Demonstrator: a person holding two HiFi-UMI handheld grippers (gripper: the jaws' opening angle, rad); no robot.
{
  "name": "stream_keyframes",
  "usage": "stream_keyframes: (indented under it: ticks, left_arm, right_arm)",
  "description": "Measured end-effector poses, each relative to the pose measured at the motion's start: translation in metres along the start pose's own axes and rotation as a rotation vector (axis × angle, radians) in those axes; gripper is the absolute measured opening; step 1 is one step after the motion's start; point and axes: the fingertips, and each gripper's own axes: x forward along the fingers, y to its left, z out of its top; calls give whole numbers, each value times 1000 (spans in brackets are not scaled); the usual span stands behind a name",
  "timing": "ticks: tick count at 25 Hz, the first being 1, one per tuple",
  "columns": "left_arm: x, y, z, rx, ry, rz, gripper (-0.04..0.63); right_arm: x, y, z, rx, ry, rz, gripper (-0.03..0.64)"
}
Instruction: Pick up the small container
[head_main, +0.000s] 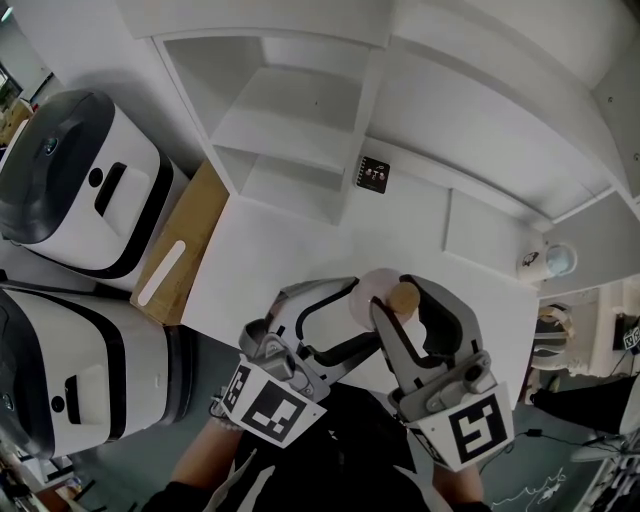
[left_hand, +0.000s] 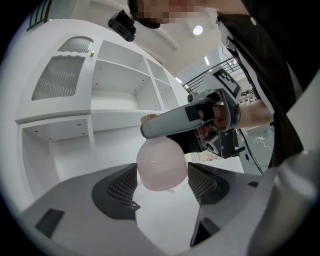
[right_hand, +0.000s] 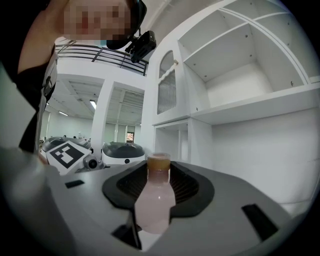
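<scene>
- Lifting cleanly looks to need the right gripper (head_main: 395, 302) kept level and raised straight. The head view shows the small container (head_main: 375, 288) over the table (head_main: 270, 260), well in front of the shelf unit (head_main: 290, 120).
- Left gripper view: the left gripper (left_hand: 162, 182) is spread, its pads flanking the pink body without clearly squeezing it.
- Right gripper view: the jaws pinch the body. The cap (right_hand: 158, 162) points up, so the long axis is vertical.
</scene>
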Motion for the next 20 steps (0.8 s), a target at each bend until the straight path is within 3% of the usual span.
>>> stream_keyframes:
  ticks: [7, 20]
  left_arm:
    - [-6, 1, 8, 10, -3, 1, 314]
    - [-11, -11, 16, -15, -11, -20, 314]
  right_arm:
    - [-3, 5, 12, -27, -40, -3, 144]
    - [-12, 12, 14, -9, -19, -18, 144]
